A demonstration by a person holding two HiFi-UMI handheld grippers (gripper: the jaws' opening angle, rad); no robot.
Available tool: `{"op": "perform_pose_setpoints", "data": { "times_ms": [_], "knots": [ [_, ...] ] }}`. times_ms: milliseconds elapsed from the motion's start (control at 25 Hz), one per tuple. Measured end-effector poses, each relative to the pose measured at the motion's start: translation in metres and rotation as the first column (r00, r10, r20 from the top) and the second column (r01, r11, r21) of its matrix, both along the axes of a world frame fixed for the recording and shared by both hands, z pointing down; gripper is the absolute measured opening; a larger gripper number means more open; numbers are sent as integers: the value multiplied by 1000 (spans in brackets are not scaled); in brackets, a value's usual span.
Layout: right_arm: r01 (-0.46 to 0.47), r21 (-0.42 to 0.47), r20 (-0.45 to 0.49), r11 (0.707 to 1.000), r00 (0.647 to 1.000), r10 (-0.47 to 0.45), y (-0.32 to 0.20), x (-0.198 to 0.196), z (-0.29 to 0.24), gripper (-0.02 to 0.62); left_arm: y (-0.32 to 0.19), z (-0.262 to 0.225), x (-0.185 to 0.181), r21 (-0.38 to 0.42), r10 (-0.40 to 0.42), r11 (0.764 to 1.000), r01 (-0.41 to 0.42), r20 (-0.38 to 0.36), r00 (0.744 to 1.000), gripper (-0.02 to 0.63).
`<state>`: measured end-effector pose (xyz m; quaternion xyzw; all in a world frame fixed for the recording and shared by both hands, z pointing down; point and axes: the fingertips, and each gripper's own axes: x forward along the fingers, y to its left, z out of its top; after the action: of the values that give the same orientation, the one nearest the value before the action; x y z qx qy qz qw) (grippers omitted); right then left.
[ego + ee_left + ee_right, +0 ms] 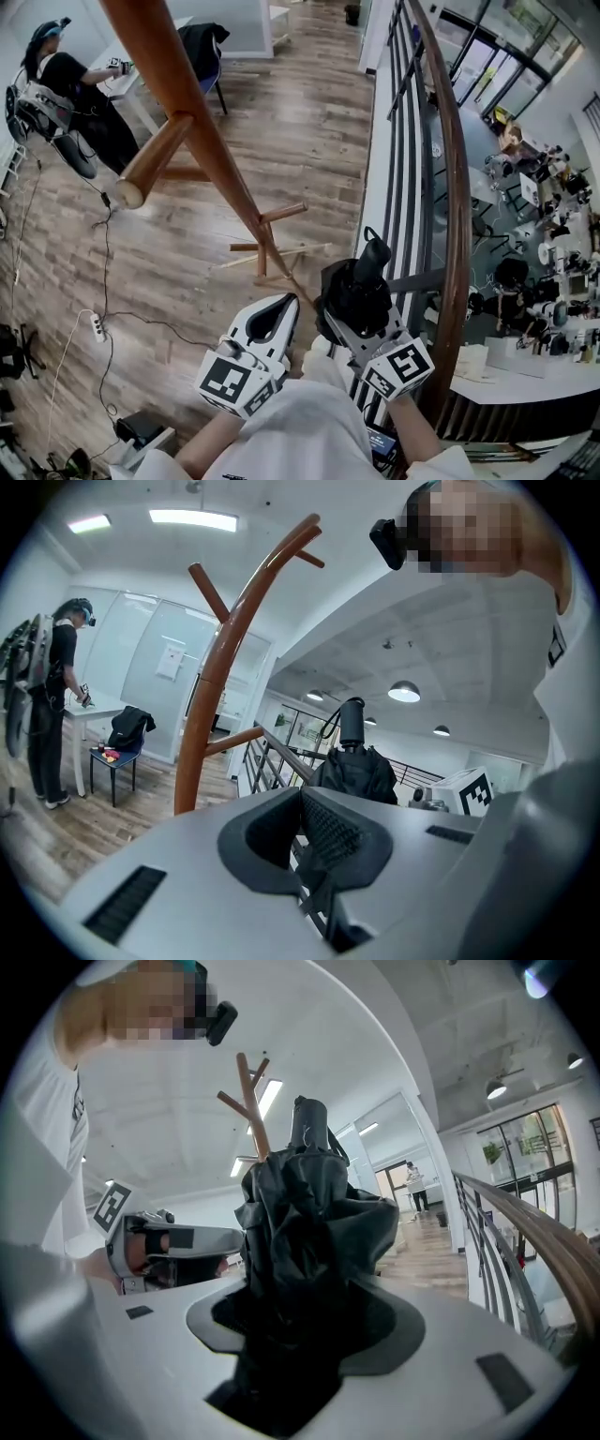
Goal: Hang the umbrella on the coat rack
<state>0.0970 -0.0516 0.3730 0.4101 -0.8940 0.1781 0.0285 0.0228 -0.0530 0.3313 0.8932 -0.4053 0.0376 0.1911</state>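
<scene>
The wooden coat rack (202,141) slants down from the top of the head view to its crossed feet on the plank floor, with a thick peg (150,164) sticking out to the left. My right gripper (354,309) is shut on the folded black umbrella (361,281), held upright, its handle and strap on top. In the right gripper view the umbrella (300,1232) fills the jaws and the coat rack (251,1101) rises behind it. My left gripper (279,317) hangs just left of the umbrella, shut on nothing. The left gripper view shows the coat rack (220,667) and umbrella (354,761) ahead.
A railing with a wooden handrail (457,187) runs close on the right, with a lower floor of desks beyond it. A person (70,94) stands at a white table at the far left, near a chair with a dark jacket (202,45). Cables and a power strip (97,325) lie on the floor.
</scene>
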Motion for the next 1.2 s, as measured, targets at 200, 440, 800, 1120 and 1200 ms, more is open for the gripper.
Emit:
{"op": "perform_pose_setpoints", "data": {
  "times_ms": [200,440,800,1120,1200],
  "knots": [
    [40,-10,-8,999,999,-40,-6,2,8,268,0,7,1,-12,-32,999,32,-6,999,17],
    [83,-30,-28,996,996,-84,-36,-16,21,268,-26,16,-13,-24,-66,998,66,-7,998,17],
    [147,-22,-44,989,988,-148,-50,-35,28,268,-30,21,-23,-28,-101,995,101,-1,995,17],
    [182,-11,-57,983,982,-182,-63,-49,35,268,-27,24,-30,-35,-133,990,133,8,991,17],
    [189,-8,-65,982,980,-189,-66,-51,37,268,-27,26,-31,-40,-137,990,137,10,991,17]
  ]
}}
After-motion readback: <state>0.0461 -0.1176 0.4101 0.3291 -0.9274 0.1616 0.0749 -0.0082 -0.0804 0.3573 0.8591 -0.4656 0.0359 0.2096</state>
